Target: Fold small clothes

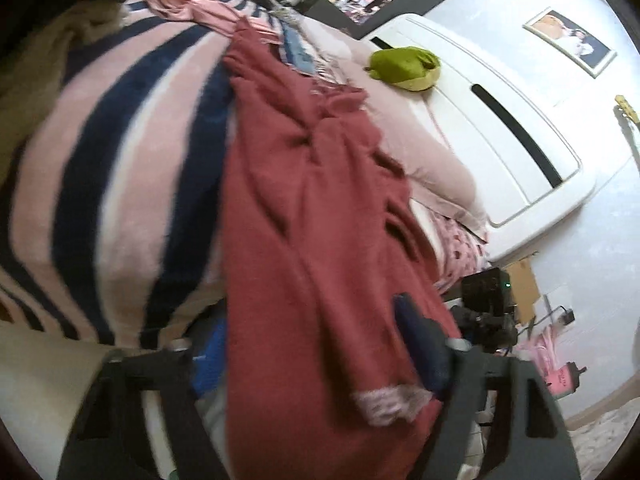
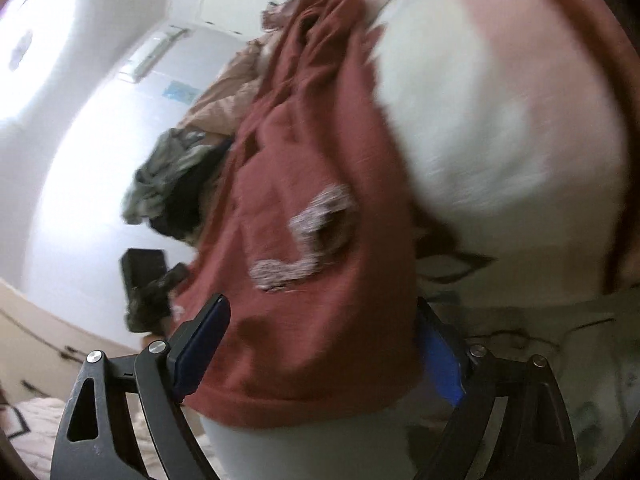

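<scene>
A small dark-red garment (image 1: 316, 208) with pale pink patches lies stretched over a bed with a pink, white and navy striped blanket (image 1: 120, 152). My left gripper (image 1: 316, 352) has its jaws wide apart with the garment's near edge draped between them; one blue pad (image 1: 420, 344) shows on the right. In the right wrist view the same red garment (image 2: 312, 208) fills the middle and its edge lies between my right gripper's (image 2: 324, 352) spread fingers (image 2: 204, 340). Neither gripper visibly pinches the cloth.
A green cloth item (image 1: 404, 66) sits on a pink pillow by the white headboard (image 1: 500, 128). More pink clothes (image 1: 192, 4) lie at the far end. A camouflage and dark clothes pile (image 2: 172, 180) lies left of the garment. A tripod-mounted device (image 1: 486, 304) stands beside the bed.
</scene>
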